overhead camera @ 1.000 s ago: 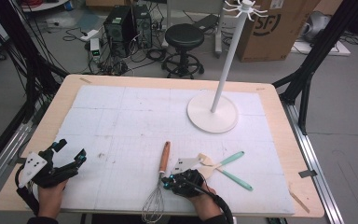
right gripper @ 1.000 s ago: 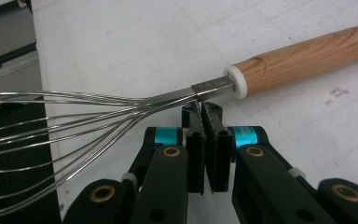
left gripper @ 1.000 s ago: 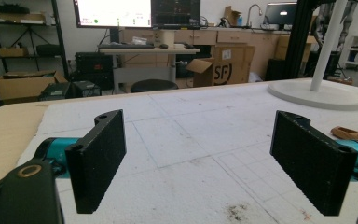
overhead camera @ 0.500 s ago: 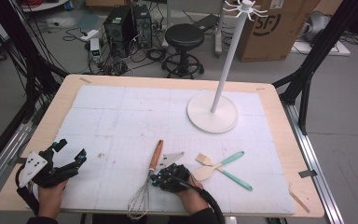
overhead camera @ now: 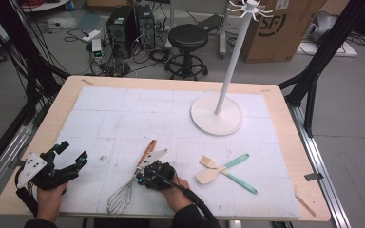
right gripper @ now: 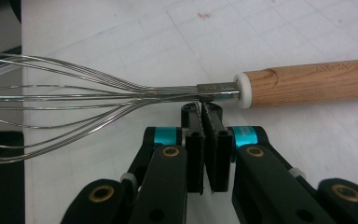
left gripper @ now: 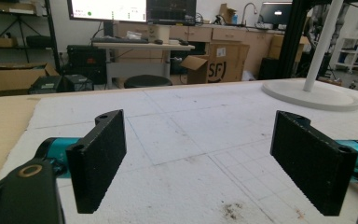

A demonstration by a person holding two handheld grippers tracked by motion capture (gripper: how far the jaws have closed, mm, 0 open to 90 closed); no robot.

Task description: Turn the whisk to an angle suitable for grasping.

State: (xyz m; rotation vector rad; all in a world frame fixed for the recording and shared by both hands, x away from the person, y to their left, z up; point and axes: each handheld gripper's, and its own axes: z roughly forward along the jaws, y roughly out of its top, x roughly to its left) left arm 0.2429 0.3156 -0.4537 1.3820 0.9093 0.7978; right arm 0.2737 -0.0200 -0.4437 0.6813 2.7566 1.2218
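A whisk (overhead camera: 147,151) with a wooden handle and wire loops lies on the white mat (overhead camera: 123,118) near the front edge. My right gripper (overhead camera: 141,177) is over its middle. In the right gripper view the whisk (right gripper: 303,84) runs crosswise, and my right gripper (right gripper: 201,106) is shut, its tips touching the metal neck just below the handle. Nothing shows between the jaws. My left gripper (overhead camera: 73,152) rests at the front left, held by a hand. In its own view the left gripper (left gripper: 200,126) stands wide open over bare mat.
Two teal-handled spatulas (overhead camera: 225,173) lie crossed to the right of the whisk. A white pole stand with a round base (overhead camera: 217,118) stands at the back right. The wooden table edge (overhead camera: 285,142) frames the mat. A stool and boxes are on the floor behind.
My right gripper has slid left along the front of the mat, and the whisk has moved left with it, its wire end swinging further left. The left gripper has stayed put.
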